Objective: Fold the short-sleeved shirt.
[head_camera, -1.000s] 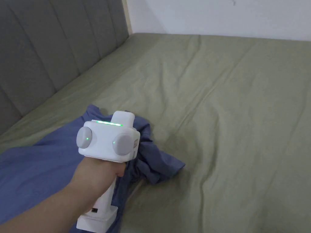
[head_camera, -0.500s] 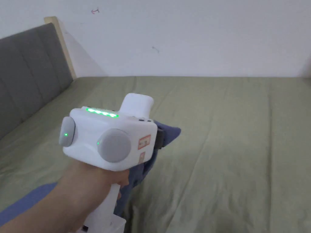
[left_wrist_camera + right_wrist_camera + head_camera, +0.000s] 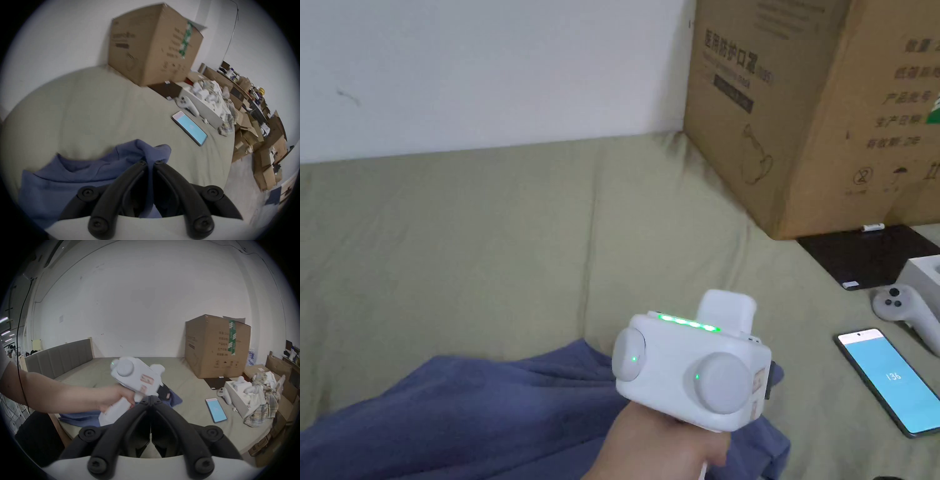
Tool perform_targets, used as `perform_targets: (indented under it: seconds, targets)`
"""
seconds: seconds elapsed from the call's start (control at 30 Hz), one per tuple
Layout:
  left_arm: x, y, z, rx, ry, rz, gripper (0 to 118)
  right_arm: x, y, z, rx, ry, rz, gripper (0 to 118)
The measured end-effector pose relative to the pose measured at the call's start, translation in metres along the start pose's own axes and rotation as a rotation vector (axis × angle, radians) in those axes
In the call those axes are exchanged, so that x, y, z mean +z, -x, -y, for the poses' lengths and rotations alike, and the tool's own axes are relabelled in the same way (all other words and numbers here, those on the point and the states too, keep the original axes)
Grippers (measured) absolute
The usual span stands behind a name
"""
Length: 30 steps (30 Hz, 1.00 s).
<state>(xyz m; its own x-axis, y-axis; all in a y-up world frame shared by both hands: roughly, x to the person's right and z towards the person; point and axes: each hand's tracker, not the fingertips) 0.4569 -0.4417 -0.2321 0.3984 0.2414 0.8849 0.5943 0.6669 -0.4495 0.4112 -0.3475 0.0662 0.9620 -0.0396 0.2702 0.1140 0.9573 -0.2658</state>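
The left gripper (image 3: 150, 162) sits at the bottom centre of the left gripper view with its two black jaws drawn together on a fold of the blue short-sleeved shirt (image 3: 78, 177). The cloth passes between the jaw tips and bunches just above them. In the head view, the white body of this gripper occupies the lower centre of the frame, held in the left hand (image 3: 656, 447), and its jaws are hidden behind the housing.

The shirt lies on the olive bed sheet (image 3: 487, 250), spreading from the gripper toward the lower left of the head view. The gripped part is raised into a crumpled peak while the rest lies loosely rumpled on the sheet.

The right gripper (image 3: 150, 398) appears at the bottom centre of the right gripper view. Its jaws meet at the tips with nothing visible between them.

A large cardboard box (image 3: 812, 106) stands on the bed at the upper right of the head view, against the white wall (image 3: 487, 69). Below it, at the right edge, lie a dark flat pad (image 3: 875, 253), a pale hand controller (image 3: 909, 312) and a phone (image 3: 890, 381) with a lit screen. The phone rests well apart from the shirt.
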Motion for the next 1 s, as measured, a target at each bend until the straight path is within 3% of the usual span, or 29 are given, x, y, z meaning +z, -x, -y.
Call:
perform_targets:
  seconds: [0.07,0.2,0.23,0.27,0.33,0.5,0.53,0.6,0.63,0.7,0.73,0.77,0.8,0.87,1.0]
  targets:
    - [-0.02,-0.007,0.013,0.016,0.048,0.003,5,-0.001,-0.004,0.001,0.008,0.004,0.019,0]
    - [-0.015,0.01,0.032,0.037,0.065,0.006,42,-0.01,-0.006,0.004,-0.01,0.01,0.017,0]
    - [-0.006,0.021,0.033,0.052,0.089,0.006,94,-0.014,-0.005,0.005,-0.013,0.01,0.014,0]
    - [0.007,0.028,0.036,0.061,0.074,0.002,117,-0.017,-0.004,0.005,-0.014,0.012,0.009,0]
    - [0.049,0.045,0.046,0.076,-0.075,-0.008,110,-0.024,0.002,0.004,-0.006,0.007,0.005,0]
    - [0.183,0.091,0.094,0.112,-0.286,-0.217,108,-0.037,0.018,-0.006,-0.024,-0.04,-0.02,0]
    - [0.214,0.1,0.111,0.133,-0.324,-0.252,95,-0.038,0.023,-0.008,-0.03,-0.046,-0.031,0]
    - [0.264,0.116,0.144,0.16,-0.374,-0.344,53,-0.041,0.033,-0.009,-0.024,-0.055,-0.051,0]
    - [0.294,0.124,0.163,0.178,-0.379,-0.424,44,-0.042,0.039,-0.009,-0.014,-0.056,-0.058,0]
    - [0.337,0.14,0.206,0.192,-0.411,-0.511,43,-0.043,0.049,-0.007,0.003,-0.053,-0.076,0]
    - [0.358,0.147,0.228,0.223,-0.415,-0.564,32,-0.044,0.055,-0.006,0.011,-0.049,-0.075,0]
    - [0.375,0.154,0.244,0.254,-0.419,-0.618,10,-0.045,0.06,-0.005,0.015,-0.044,-0.073,0]
    - [0.387,0.159,0.26,0.296,-0.415,-0.683,0,-0.045,0.064,-0.004,0.016,-0.04,-0.077,0]
    - [0.422,0.169,0.288,0.391,-0.441,-0.666,0,-0.046,0.073,-0.001,0.009,-0.036,-0.089,0]
    - [0.441,0.169,0.304,0.432,-0.522,-0.641,0,-0.047,0.089,0.001,0.035,-0.011,-0.107,0]
